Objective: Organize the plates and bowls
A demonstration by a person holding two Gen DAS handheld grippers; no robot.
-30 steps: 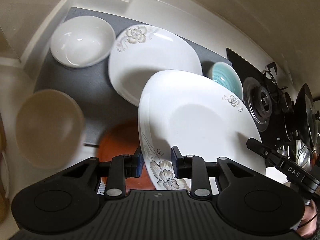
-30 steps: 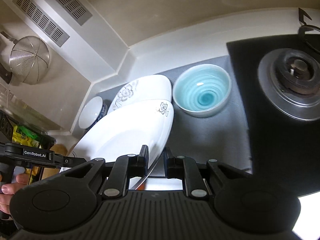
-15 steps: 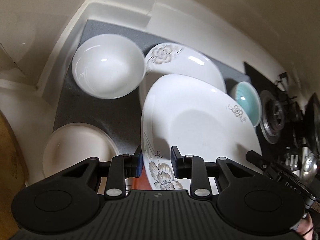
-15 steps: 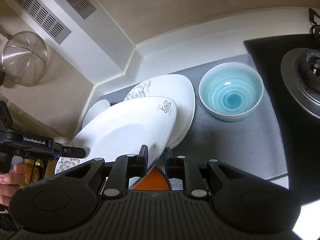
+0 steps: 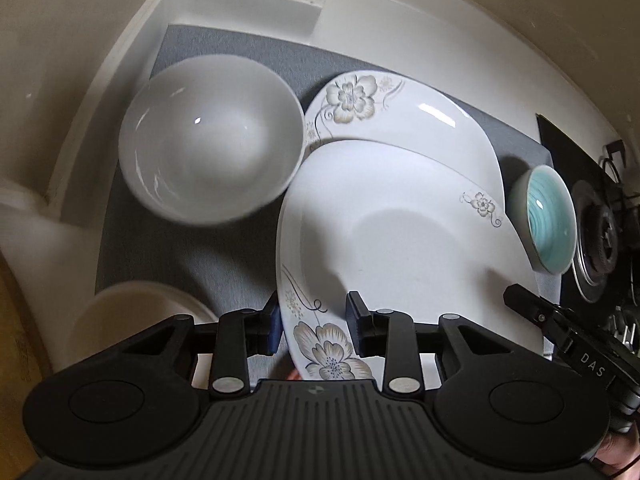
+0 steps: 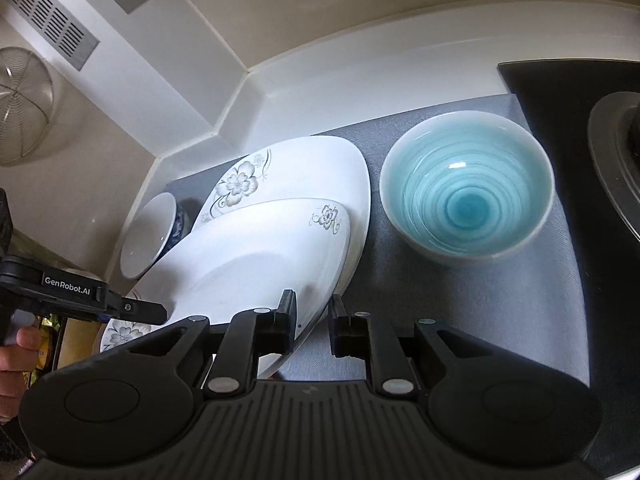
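Going from the left, the white bowl [image 5: 210, 140] is sitting on the grey mat [image 5: 168, 256], just beside the stack. The left gripper [image 5: 312, 326] is straddling the near left corner of the upper plate [image 5: 400, 240]; its jaws have just been opening, the plate rim is between them, and the right pad is standing clear of the flower print, so the pinch looks released. The upper plate is lying over the lower plate [image 5: 420, 120], with its long axis running from the near left corner toward the far right one. The right gripper [image 6: 312, 320] is pinching the plate's right edge, jaws nearly pressed together on the rim. The teal bowl [image 6: 466, 188] is standing apart, further right. The judgement is that the right gripper, still carrying that edge, must lower it before letting go.
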